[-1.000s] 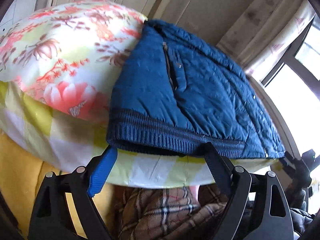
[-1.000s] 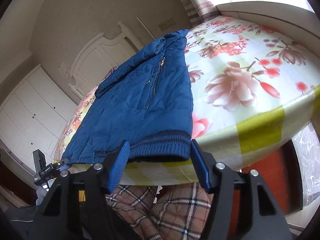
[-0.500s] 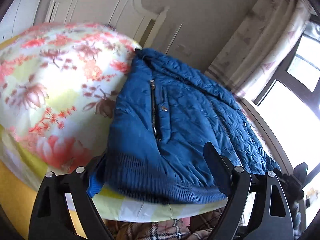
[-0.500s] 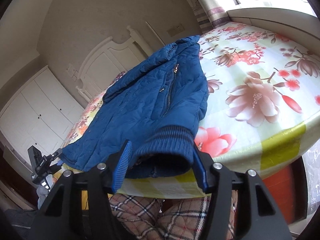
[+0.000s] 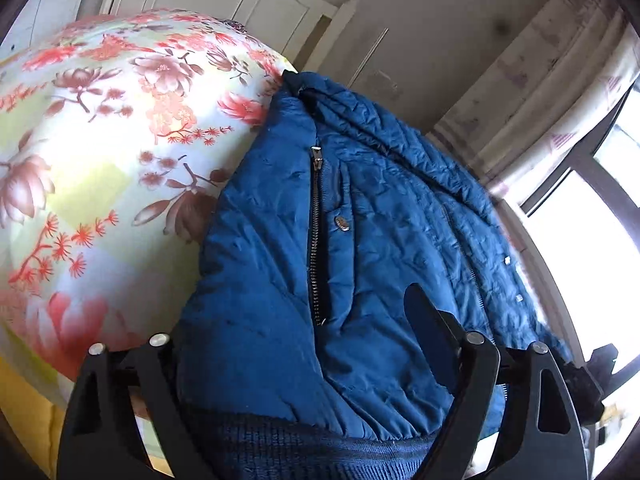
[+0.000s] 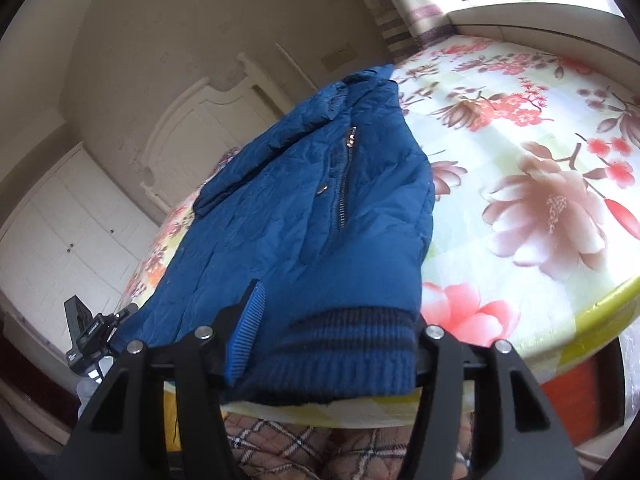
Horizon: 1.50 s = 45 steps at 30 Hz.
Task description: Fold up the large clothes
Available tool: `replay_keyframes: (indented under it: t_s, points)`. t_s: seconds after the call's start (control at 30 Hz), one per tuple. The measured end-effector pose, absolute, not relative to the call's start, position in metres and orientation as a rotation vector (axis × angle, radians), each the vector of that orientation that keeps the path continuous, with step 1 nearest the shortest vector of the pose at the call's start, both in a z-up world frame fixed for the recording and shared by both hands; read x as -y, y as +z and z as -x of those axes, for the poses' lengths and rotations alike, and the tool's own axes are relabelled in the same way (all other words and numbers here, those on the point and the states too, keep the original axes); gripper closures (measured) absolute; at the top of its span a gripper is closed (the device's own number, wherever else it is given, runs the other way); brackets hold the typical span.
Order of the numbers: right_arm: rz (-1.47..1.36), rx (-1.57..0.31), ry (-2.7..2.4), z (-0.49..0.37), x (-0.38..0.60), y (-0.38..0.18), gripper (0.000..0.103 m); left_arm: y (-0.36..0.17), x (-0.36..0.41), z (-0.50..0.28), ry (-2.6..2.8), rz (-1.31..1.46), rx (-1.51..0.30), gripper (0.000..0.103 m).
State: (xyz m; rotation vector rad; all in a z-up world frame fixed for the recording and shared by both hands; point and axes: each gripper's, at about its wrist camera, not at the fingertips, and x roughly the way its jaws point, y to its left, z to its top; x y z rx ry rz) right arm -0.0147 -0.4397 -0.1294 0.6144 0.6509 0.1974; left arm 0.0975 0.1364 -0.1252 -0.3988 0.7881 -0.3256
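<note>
A blue quilted jacket [image 5: 360, 240] with a ribbed hem lies zipped on the flowered bed sheet [image 5: 112, 168], collar toward the headboard. My left gripper [image 5: 296, 320] has one hem corner deep between its fingers. Its jaws are closing, the right finger [image 5: 424, 320] lies on the fabric, and the other is hidden under bunched cloth. In the right wrist view the jacket [image 6: 300, 220] has its other hem corner filling my right gripper [image 6: 338, 308], which is shut on the ribbed band. The blue pad [image 6: 244, 332] rests on top of the cloth.
The white headboard [image 5: 256, 4] and a wardrobe [image 6: 60, 248] stand behind the bed. A curtain [image 5: 540, 100] and bright window [image 5: 592, 248] are to one side. Plaid-trousered legs [image 6: 288, 452] press against the bed's near edge [image 6: 580, 332]. The sheet [image 6: 540, 160] beside the jacket is bare.
Both grippers have slid forward over the jacket's hem, which now sits deep between the fingers and bunches up. The left jaws have narrowed onto the cloth.
</note>
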Motion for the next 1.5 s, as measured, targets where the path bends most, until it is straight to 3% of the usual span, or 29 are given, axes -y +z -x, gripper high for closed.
replay_keyframes:
  t_s: [0.03, 0.07, 0.17, 0.23, 0.3, 0.53, 0.7, 0.83, 1.0, 1.07, 1.13, 1.2, 1.37, 1.5]
  points:
    - [-0.59, -0.65, 0.19, 0.013, 0.438, -0.128, 0.05, -0.126, -0.135, -0.095, -0.311, 0.378, -0.792, 0.046]
    - [-0.586, -0.652, 0.175, 0.013, 0.438, -0.129, 0.054, -0.128, -0.136, -0.092, -0.302, 0.353, -0.797, 0.068]
    - [-0.638, -0.648, 0.158, 0.015, 0.446, -0.138, 0.073, -0.13, -0.152, -0.079, -0.349, 0.39, -0.76, 0.089]
    - [-0.614, -0.631, 0.155, 0.02, 0.446, -0.14, 0.087, -0.127, -0.161, -0.064, -0.375, 0.409, -0.741, 0.09]
    - [-0.565, -0.608, 0.143, 0.032, 0.439, -0.136, 0.09, -0.119, -0.167, -0.04, -0.411, 0.417, -0.735, 0.091]
    - [-0.569, -0.557, 0.264, 0.126, 0.431, -0.103, 0.091, -0.063, -0.208, 0.055, -0.561, 0.543, -0.638, 0.09]
    - [-0.561, -0.401, 0.378, 0.166, 0.422, -0.036, 0.091, -0.015, -0.225, 0.023, -0.647, 0.754, -0.571, 0.089]
    - [-0.554, -0.358, 0.39, 0.108, 0.427, 0.017, 0.089, 0.006, -0.207, -0.091, -0.598, 0.875, -0.651, 0.088]
    - [-0.638, -0.47, 0.313, -0.059, 0.452, 0.028, 0.086, -0.013, -0.152, -0.256, -0.389, 0.825, -0.857, 0.085]
    - [-0.699, -0.554, 0.27, -0.126, 0.463, 0.011, 0.077, -0.042, -0.144, -0.307, -0.298, 0.83, -1.011, 0.084]
    - [-0.777, -0.626, 0.252, -0.185, 0.478, -0.017, 0.047, -0.072, -0.143, -0.348, -0.24, 0.866, -1.181, 0.084]
    - [-0.842, -0.642, 0.225, -0.214, 0.492, -0.035, 0.037, -0.077, -0.152, -0.364, -0.293, 0.911, -1.184, 0.083]
    - [-0.816, -0.592, 0.181, -0.232, 0.535, -0.051, 0.035, -0.051, -0.149, -0.382, -0.477, 0.715, -1.136, 0.079]
    - [-0.659, -0.656, 0.164, -0.239, 0.546, -0.055, 0.035, -0.075, -0.136, -0.403, -0.493, 0.562, -1.309, 0.076]
